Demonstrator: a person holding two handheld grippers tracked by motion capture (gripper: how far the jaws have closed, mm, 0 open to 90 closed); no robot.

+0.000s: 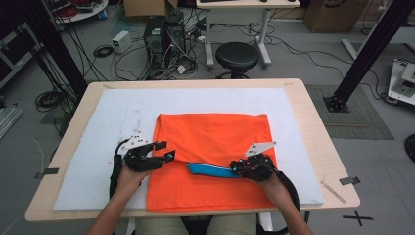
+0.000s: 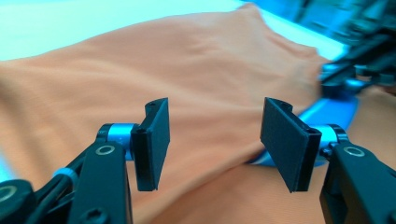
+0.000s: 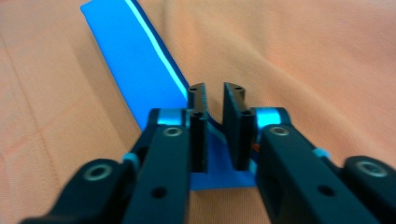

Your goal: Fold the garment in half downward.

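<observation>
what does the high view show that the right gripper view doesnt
The high view alone takes in the white mat on the wooden table, the left gripper open at the orange shirt's left edge, and a black stool beyond. The right gripper view alone shows, close up, the right gripper with its jaws nearly closed at the end of the blue collar, a narrow gap between them. Both share the orange shirt and that blue collar.

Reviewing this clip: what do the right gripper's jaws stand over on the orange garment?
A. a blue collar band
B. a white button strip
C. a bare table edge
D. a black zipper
A. In the right gripper view, the right gripper has its narrow-set jaws over the blue collar band lying on the orange garment; the high view shows the same.
</observation>
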